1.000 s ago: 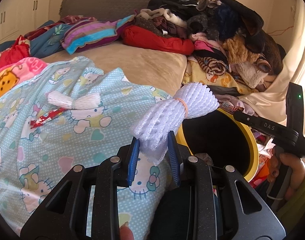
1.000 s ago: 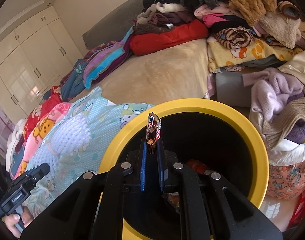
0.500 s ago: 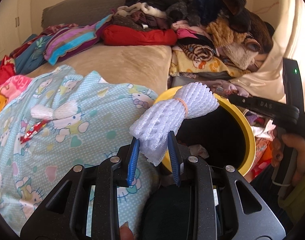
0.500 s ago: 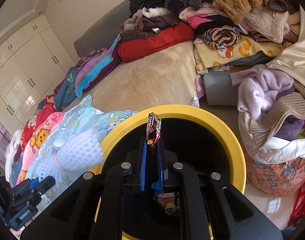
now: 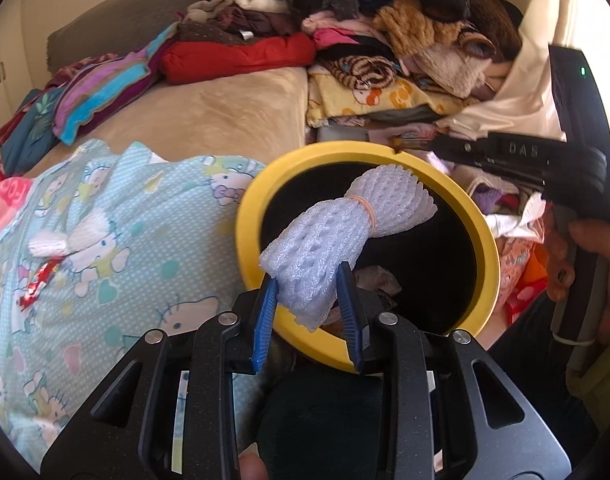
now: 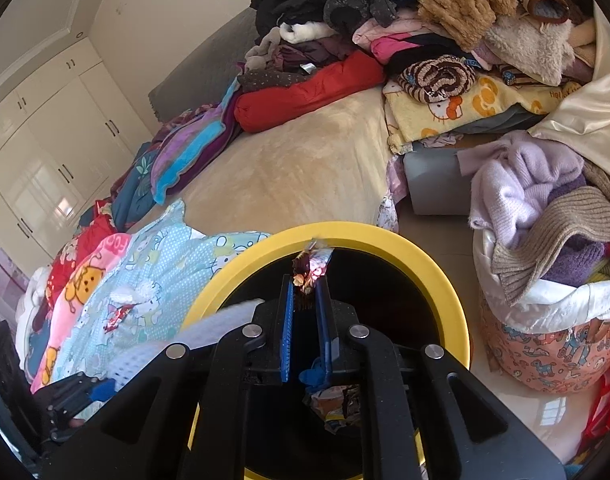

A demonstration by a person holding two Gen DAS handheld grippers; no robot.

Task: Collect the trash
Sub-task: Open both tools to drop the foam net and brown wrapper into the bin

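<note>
A white foam net [image 5: 345,232], rolled into a bundle and tied with one rubber band [image 5: 367,210], sits clamped between the blue fingers of the left claw [image 5: 311,300]. The bundle hangs over the open mouth of the single yellow-rimmed bin [image 5: 487,240]. The right claw [image 6: 307,304] is over the same bin [image 6: 445,280], its fingers nearly together and pinching one small snack wrapper [image 6: 311,266] that stands upright above the fingertips; the wrapper is blurred in the right wrist view.

Inside the bin, crumpled wrappers [image 5: 375,280] lie at the bottom; how many cannot be counted.

Two more pieces of trash lie on the light blue cat-print blanket [image 5: 105,280] to the left of the bin: a second white foam net [image 5: 71,238], tied in the middle like a bow, and one red foil wrapper [image 5: 39,282] just below it, close beside or touching.

The blanket lies over the near part of the bed [image 5: 225,116]. At the far end is a heap of clothes [image 5: 365,20] with a red roll [image 5: 237,56] in front. To the right of the bin stands one patterned basket [image 6: 545,344] stuffed with knitwear, a lilac sweater [image 6: 521,184] on top. White wardrobe doors [image 6: 57,148] stand on the far left.
</note>
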